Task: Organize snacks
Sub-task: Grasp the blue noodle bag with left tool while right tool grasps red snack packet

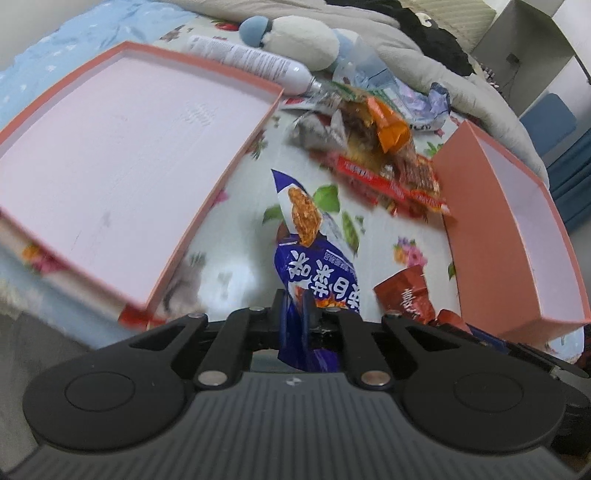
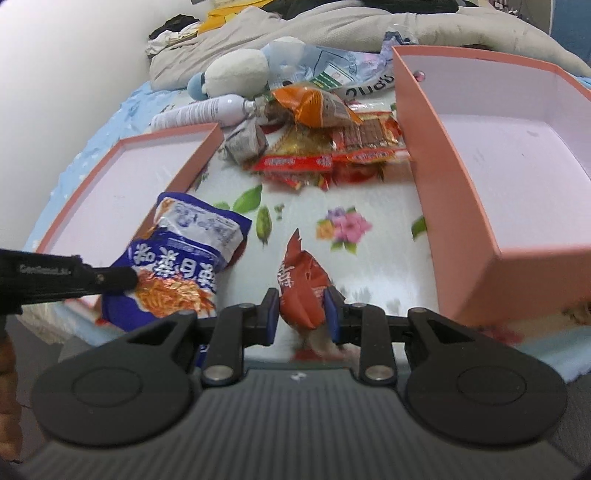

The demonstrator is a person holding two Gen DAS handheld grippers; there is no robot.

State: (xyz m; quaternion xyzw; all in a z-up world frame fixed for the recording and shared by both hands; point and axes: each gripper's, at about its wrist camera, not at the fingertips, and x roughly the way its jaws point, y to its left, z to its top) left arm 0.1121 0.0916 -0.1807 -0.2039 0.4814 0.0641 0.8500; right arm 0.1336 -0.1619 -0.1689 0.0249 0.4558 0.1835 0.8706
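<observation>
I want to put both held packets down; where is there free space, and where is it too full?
Both pink boxes are bare inside: the shallow tray and the deeper box. The flowered sheet between them is free near the grippers. Farther back, the snack pile crowds that gap.

You have the snack pile (image 2: pixel 325 136) as your landmark on the bedsheet (image 2: pixel 369 258). To its left lies the shallow box lid (image 2: pixel 122 177); to its right stands the deeper box (image 2: pixel 509 166). Behind the pile you find a spray bottle (image 2: pixel 203 110) lying on its side, a plush toy (image 2: pixel 236 70) and a blanket (image 2: pixel 332 33). Before the pile, nearer you, the large packet (image 2: pixel 177 258) sits on the left, at the lid's near corner, and the small packet (image 2: pixel 303 288) sits to the right of it, both apart from the pile.
</observation>
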